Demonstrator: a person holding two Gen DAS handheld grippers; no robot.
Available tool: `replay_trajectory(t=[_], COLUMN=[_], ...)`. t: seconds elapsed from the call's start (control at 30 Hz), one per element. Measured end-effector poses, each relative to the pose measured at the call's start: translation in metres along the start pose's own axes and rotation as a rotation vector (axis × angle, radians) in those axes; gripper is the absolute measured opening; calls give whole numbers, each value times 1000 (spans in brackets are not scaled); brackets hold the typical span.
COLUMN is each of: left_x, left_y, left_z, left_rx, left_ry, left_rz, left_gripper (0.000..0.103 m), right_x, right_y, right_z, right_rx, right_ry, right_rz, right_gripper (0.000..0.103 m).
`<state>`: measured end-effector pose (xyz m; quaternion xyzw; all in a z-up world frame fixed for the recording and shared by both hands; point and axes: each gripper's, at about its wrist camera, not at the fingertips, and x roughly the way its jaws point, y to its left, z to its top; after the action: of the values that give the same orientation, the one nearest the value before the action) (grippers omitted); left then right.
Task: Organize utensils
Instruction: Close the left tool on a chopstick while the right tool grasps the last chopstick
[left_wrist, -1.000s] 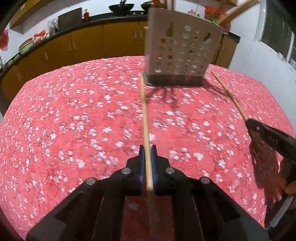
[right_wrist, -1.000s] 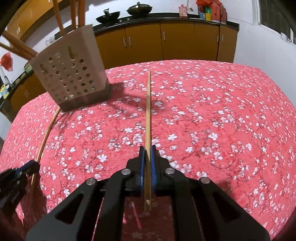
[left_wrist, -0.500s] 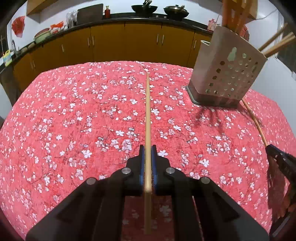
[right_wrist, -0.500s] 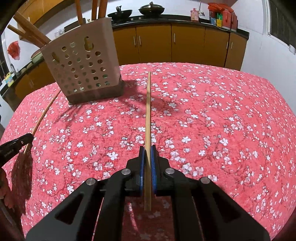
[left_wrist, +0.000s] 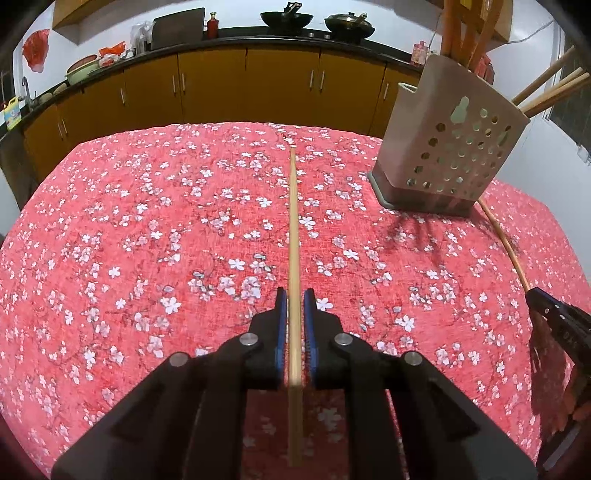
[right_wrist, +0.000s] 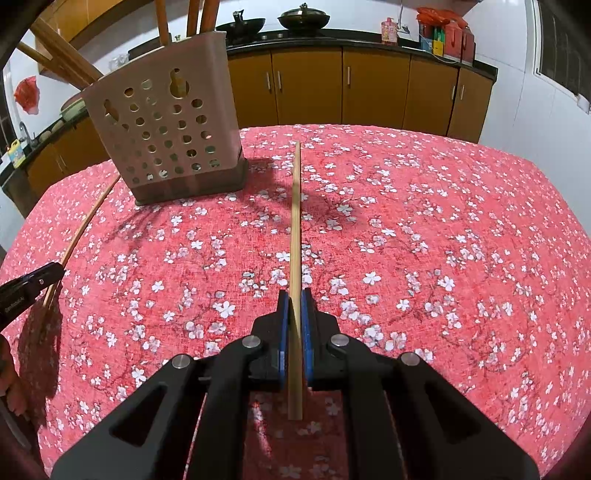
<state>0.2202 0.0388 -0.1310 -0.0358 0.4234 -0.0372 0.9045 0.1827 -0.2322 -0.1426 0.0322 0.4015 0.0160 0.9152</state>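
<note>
My left gripper (left_wrist: 294, 300) is shut on a wooden chopstick (left_wrist: 293, 229) that points forward over the table. My right gripper (right_wrist: 294, 299) is shut on a second chopstick (right_wrist: 295, 206), also pointing forward. A beige perforated utensil holder (left_wrist: 450, 147) with several wooden utensils in it stands at the right in the left wrist view, and at the upper left in the right wrist view (right_wrist: 166, 136). The right gripper (left_wrist: 554, 321) with its chopstick (left_wrist: 502, 240) shows at the right edge of the left view. The left gripper (right_wrist: 29, 288) shows at the left edge of the right view.
The table has a red cloth with white blossoms (left_wrist: 147, 240). Yellow-brown kitchen cabinets (left_wrist: 221, 88) with pans on the counter run behind the table. A white wall and a window (right_wrist: 561, 48) are at the right.
The left gripper has swung left, so the holder moved from centre to the right of its view. The right view has drawn closer to the holder. Both chopsticks stay gripped.
</note>
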Motion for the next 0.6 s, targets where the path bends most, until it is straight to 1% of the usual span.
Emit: replay_trajectory(t=[0.27, 0.6], left_x=[-2, -3], left_y=[5, 6], left_z=[0, 0], left_rx=[-22, -25], left_ry=[-1, -1], left_rz=[-22, -24], left_gripper=[12, 12], right_x=[0, 0], right_y=[0, 0], right_z=[0, 0], right_rx=[1, 4], right_ry=[0, 1], right_rz=[1, 5], right_gripper=[8, 8])
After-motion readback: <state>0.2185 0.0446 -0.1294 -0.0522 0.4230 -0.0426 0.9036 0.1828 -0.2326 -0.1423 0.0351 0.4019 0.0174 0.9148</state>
